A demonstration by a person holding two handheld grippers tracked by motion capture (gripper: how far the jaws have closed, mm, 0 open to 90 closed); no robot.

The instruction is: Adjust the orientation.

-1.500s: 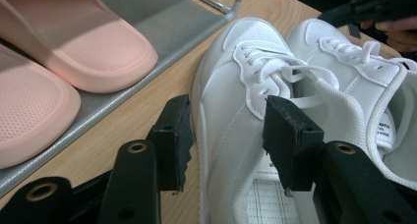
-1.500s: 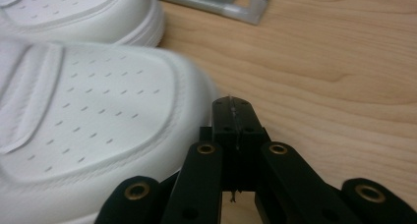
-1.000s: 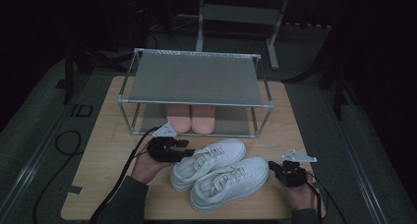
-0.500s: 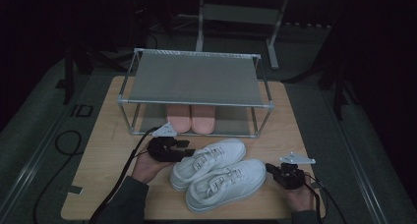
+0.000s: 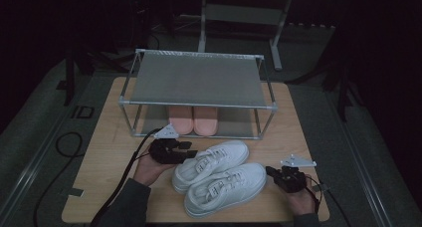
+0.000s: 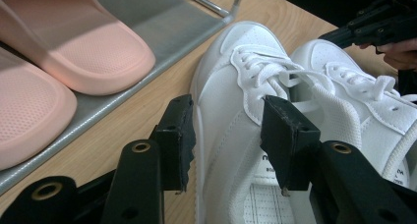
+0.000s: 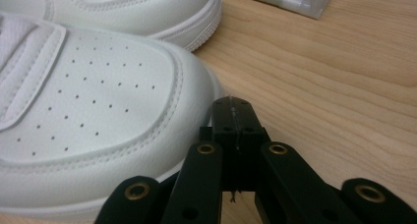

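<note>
— Left gripper (image 5: 185,150)?
— Jaws straddle the far white sneaker's (image 6: 236,116) collar on the table (image 5: 107,152) (one inside), pads not pressing.
— Right gripper (image 7: 231,108)?
— Closed, empty, beside the near sneaker's (image 7: 93,101) toe.

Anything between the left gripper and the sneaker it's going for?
No. The left gripper has its open jaws astride the heel collar of the far white sneaker; one jaw is outside the shoe and the other over its opening, nothing between.
</note>
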